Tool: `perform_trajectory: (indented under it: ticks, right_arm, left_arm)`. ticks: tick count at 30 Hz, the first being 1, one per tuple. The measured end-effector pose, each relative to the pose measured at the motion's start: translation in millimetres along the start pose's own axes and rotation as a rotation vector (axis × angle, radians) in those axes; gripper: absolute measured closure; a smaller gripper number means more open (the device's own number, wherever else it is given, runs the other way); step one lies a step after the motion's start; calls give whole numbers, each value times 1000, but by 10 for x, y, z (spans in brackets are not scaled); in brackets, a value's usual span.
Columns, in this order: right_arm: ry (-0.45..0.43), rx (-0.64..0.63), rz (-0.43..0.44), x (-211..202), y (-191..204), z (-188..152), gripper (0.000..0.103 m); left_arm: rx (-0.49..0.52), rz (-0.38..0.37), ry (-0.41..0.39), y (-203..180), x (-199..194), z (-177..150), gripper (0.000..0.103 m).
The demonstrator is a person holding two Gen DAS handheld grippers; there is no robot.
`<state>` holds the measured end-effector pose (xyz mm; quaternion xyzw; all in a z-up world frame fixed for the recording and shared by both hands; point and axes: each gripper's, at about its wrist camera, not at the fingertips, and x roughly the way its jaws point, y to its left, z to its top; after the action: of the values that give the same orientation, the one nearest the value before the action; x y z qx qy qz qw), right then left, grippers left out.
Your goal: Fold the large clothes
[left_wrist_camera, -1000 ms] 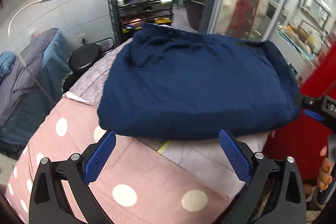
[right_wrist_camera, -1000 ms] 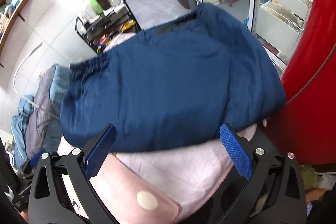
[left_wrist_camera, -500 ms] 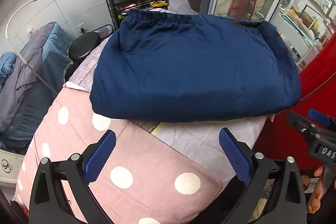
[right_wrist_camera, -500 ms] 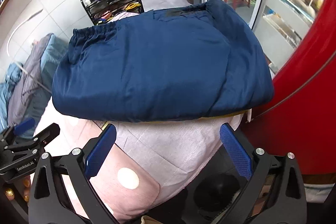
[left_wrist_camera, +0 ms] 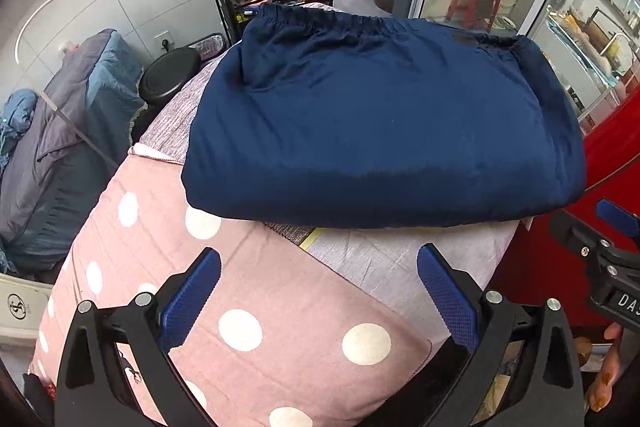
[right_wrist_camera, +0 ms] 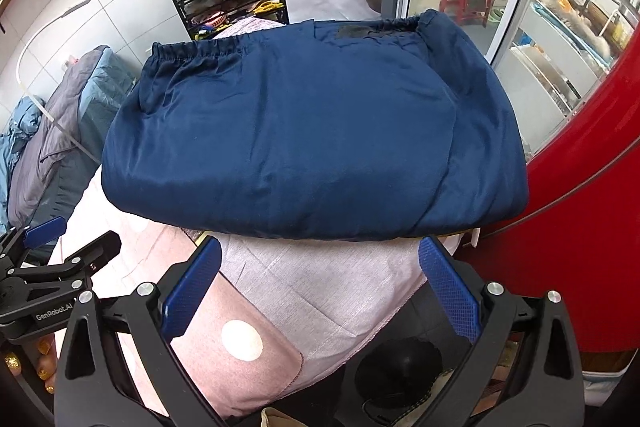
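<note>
Navy fold looks pretty much done

Left gripper (left_wrist_camera: 318, 293) gapes wide, empty; folded navy garment (left_wrist_camera: 380, 131) sits on the pink-covered table (left_wrist_camera: 260, 291); right gripper (right_wrist_camera: 320, 291) equally wide, holding nothing. I'd just square the near edge gently.

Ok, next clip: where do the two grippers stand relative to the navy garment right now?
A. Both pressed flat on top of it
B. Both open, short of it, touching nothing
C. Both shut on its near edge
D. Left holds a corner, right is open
B. The left gripper and right gripper both stand open, short of the folded navy garment, with only the pink cover between their fingers.
</note>
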<state>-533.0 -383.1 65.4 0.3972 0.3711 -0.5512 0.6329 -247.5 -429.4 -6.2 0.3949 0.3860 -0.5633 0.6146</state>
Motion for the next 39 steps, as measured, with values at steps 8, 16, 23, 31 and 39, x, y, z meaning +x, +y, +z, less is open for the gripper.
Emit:
perform_trajectory:
  ticks: [8,16,23,31,39]
  right_arm:
    - [24,-11,-6,53,11,-17,6]
    - [17,0,-14,45,-15,-2,6]
    - [24,2,-20,58,-12,-3,6]
    - [26,-5,-19,69,18,-7,6]
    - [33,-11,-21,97,45,-3,6]
  left_arm:
    - [16,-2,31,-26,76,9,6]
    - [31,15,36,-41,94,15,6]
    - [31,33,39,-19,117,19,6]
    - [25,52,40,18,138,27,6]
    - [26,62,42,35,167,24,6]
